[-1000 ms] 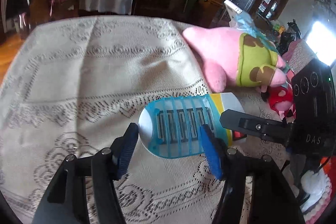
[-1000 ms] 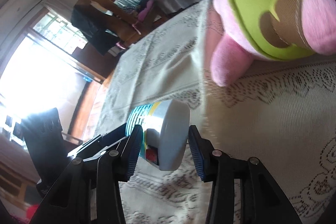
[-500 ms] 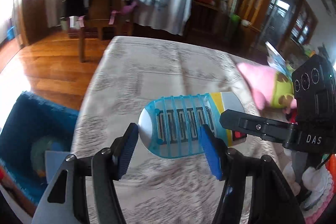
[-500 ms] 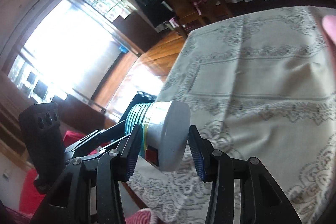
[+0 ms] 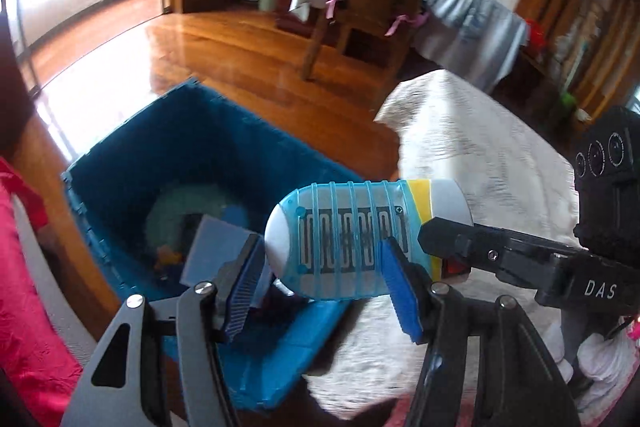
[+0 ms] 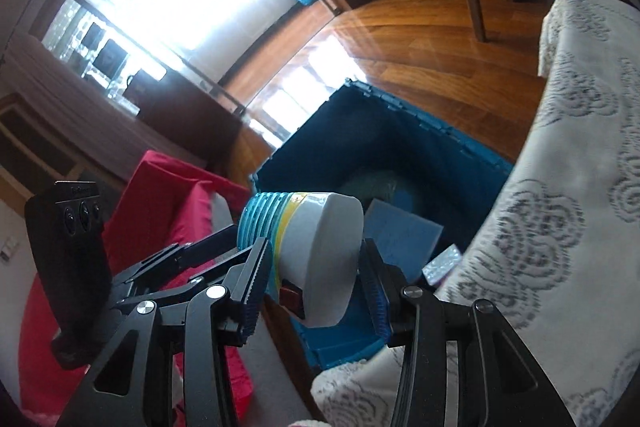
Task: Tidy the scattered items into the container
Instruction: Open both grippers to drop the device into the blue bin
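I have both grippers on one thing — a capsule-shaped lamp [image 5: 352, 239] with a translucent blue ribbed cage, a metal grid inside, a yellow band and a smooth white cap. My left gripper [image 5: 324, 283] pinches the ribbed blue end between its blue ridged pads, and my right gripper [image 6: 314, 283] clamps the white cap, a small red switch showing just below it. From the left wrist the right gripper's black fingers come in from 3 o'clock, meeting the lamp's cap end.

The lamp hangs in the air over the near edge of a blue plastic bin [image 5: 132, 131] standing on the glossy wooden floor [image 5: 224, 47]. Inside the bin, at about 9 o'clock from the lamp, I see a soft pale green ring and a flat blue-grey box — the smaller bits below are too dark and blurred to name. The counter [image 5: 472, 147], draped in cream lace cloth, lies at 1 o'clock; its near edge is cut off behind my fingers. Red fabric [image 6: 172, 195] sits at 9 o'clock.
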`<state>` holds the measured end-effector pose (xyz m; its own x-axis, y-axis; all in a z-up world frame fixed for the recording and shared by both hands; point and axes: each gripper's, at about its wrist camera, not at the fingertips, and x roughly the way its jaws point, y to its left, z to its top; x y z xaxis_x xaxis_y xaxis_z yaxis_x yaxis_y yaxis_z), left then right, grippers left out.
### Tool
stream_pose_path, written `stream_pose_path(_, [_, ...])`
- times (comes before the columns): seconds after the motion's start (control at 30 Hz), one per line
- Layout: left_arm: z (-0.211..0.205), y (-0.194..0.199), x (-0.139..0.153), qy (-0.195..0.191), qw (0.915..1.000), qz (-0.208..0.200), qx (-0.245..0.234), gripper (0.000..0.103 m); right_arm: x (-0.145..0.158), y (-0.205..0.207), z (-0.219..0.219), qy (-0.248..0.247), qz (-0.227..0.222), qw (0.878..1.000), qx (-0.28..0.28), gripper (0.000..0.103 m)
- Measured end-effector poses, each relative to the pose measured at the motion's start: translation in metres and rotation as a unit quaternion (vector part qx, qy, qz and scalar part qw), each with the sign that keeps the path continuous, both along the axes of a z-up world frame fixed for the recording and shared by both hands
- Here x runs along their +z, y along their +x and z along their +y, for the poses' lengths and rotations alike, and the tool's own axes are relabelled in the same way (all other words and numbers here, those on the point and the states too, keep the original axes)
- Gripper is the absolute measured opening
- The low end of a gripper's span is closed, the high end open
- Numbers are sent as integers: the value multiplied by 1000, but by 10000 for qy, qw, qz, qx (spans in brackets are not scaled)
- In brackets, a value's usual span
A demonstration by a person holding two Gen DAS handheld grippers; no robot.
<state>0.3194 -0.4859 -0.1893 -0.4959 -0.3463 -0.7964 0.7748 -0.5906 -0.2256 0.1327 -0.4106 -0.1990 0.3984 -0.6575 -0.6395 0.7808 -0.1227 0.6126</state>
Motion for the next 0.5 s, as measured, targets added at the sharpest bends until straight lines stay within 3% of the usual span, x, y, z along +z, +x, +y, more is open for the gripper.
stream_pose_path(0.07, [-21,13,-19,181,9997,-22,146,59,-10,4,-13,151,68,9999,21,44])
stream_pose_path(0.23, [-67,23,-78,575,9953,-628,454,53,-34,13,-46,527,239,9983,74,44])
stream_pose_path(0.4, [-85,23,-116,1006,9878,-991,660,54,-59,23,-79,903,409,9950,127,44])
stream_pose_path(0.47, [-89,25,-123,1173,9852,-1039,691,56,-68,26,-92,1052,477,9932,147,48])
stream_pose_path(0.5, [-91,25,-124,1123,9854,-1064,718,63,-65,25,-89,1066,534,9928,112,48])
